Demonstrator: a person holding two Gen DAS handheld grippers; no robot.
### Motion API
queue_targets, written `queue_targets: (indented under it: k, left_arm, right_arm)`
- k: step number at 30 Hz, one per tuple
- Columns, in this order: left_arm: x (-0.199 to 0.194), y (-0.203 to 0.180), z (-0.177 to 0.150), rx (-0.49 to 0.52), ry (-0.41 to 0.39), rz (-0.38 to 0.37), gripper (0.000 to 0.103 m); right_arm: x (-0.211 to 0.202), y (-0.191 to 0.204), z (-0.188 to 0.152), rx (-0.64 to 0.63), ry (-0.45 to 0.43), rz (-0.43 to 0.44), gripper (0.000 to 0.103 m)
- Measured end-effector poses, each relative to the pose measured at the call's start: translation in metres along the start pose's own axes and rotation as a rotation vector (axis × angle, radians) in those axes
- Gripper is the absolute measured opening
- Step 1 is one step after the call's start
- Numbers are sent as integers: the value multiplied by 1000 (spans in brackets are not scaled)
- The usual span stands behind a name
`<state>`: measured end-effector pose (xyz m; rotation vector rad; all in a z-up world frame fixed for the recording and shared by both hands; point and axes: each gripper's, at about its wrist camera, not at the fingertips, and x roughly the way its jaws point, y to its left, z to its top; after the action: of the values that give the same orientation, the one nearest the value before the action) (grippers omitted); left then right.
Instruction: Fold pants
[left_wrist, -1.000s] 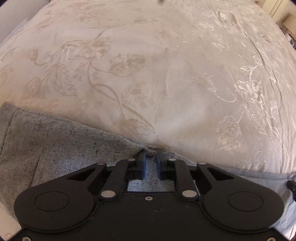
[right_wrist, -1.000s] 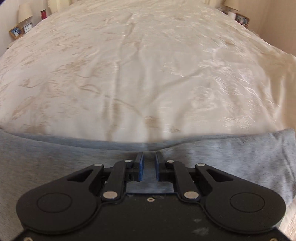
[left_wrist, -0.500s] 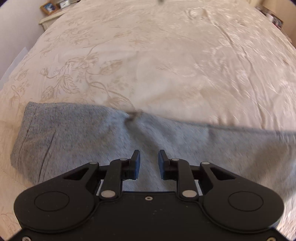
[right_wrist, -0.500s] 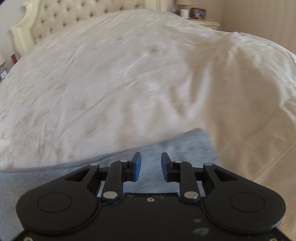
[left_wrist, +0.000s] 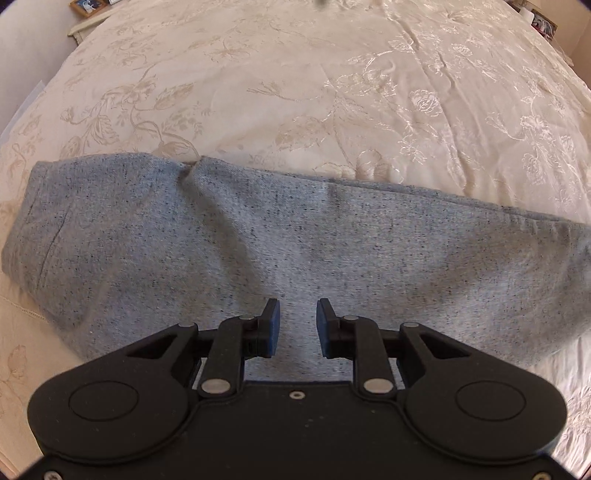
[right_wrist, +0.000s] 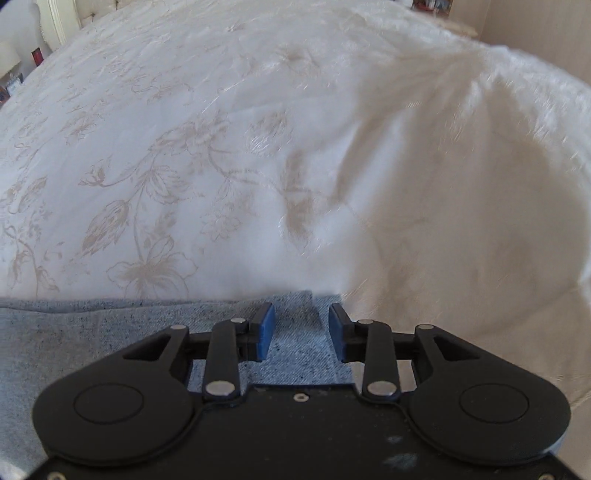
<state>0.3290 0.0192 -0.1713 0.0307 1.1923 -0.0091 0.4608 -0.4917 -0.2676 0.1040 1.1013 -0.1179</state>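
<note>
Grey speckled pants (left_wrist: 258, 240) lie flat across the bed, folded lengthwise, waistband end at the left. My left gripper (left_wrist: 297, 314) is open and empty, hovering above the middle of the pants. In the right wrist view the pants (right_wrist: 110, 332) run in from the left and end at a leg cuff under my right gripper (right_wrist: 301, 314), which is open and empty above that end.
The cream floral bedspread (left_wrist: 332, 92) fills the area beyond the pants. The bed's right corner drops away in the right wrist view (right_wrist: 498, 221). A nightstand with picture frames (left_wrist: 88, 7) stands at far left. A tufted headboard (right_wrist: 62, 14) is at the back.
Both grippers let go of the pants' far edge, opened and pulled back. The left now looks over the whole garment; the right swung to the leg end.
</note>
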Motion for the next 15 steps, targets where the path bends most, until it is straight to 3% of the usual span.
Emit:
queue_targets:
  k: [2, 3, 9, 11, 13, 15]
  left_arm:
    - [1, -7, 1, 7, 1, 10, 31]
    - [1, -10, 1, 8, 1, 12, 31]
    - [-5, -33, 2, 33, -1, -12, 31]
    - [-7, -40, 1, 55, -4, -20, 31]
    - [-8, -47, 0, 76, -3, -20, 31]
    - [-7, -53, -2, 91, 3, -24, 31]
  right_arm:
    - [3, -3, -2, 12, 11, 41, 8]
    - [4, -5, -1, 22, 18, 54, 3]
    - [8, -25, -4, 112, 0, -130, 1]
    - [-6, -45, -11, 211, -35, -49, 9]
    - [-28, -62, -22, 305, -83, 18, 40]
    - [-47, -72, -39, 371, -95, 25, 41]
